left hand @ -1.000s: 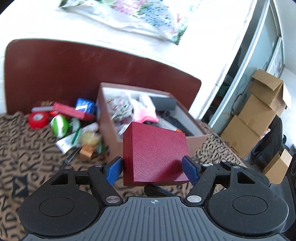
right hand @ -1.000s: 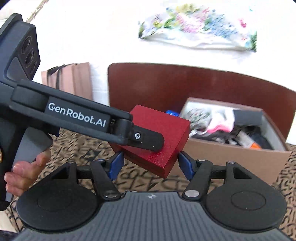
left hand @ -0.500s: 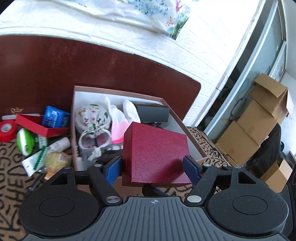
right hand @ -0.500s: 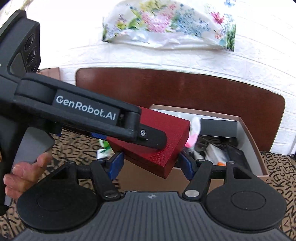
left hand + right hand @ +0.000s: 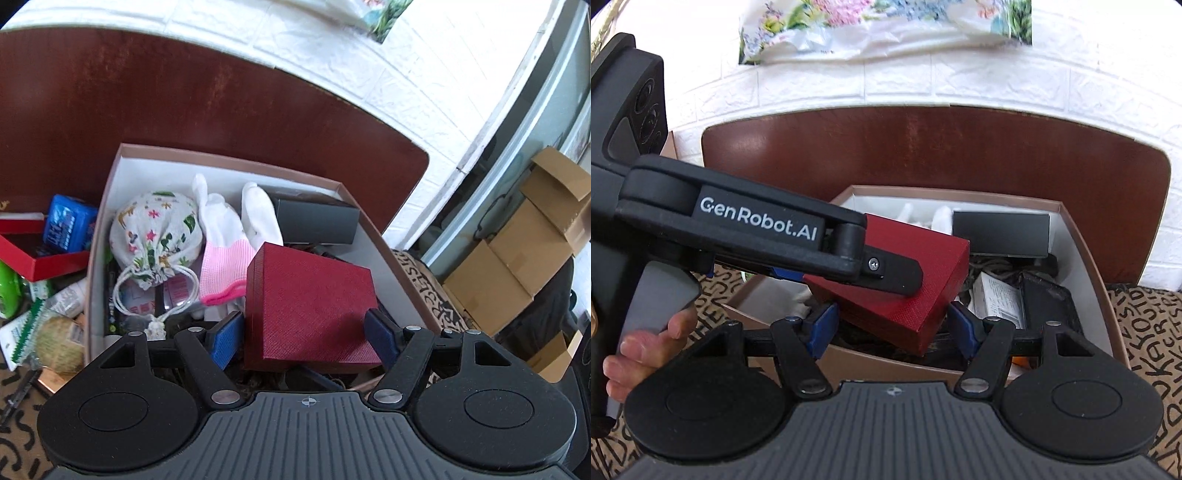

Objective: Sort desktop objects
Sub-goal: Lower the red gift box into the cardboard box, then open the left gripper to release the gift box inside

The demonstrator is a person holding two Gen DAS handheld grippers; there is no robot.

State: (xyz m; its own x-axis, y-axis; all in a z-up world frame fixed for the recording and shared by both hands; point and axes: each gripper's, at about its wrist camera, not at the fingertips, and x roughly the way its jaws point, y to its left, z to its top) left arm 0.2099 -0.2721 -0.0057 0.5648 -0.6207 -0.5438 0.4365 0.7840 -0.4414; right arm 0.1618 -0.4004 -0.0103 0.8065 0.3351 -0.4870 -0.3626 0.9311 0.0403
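I have the red box [image 5: 310, 310] pinched across its sides between my left gripper's [image 5: 308, 334] pads, above the open carton [image 5: 384, 243]. My right gripper [image 5: 892, 328] straddles its lower corner; grip there unclear.

The red box [image 5: 310, 314] hides the near right part of the carton [image 5: 229, 162] and whatever lies under it. In the right wrist view the left gripper [image 5: 890, 273] covers the red box's left half and the carton's left contents. The red tray [image 5: 22, 254] and green item [image 5: 9, 291] are cut off by the left edge, and the small labels there are too small to read.
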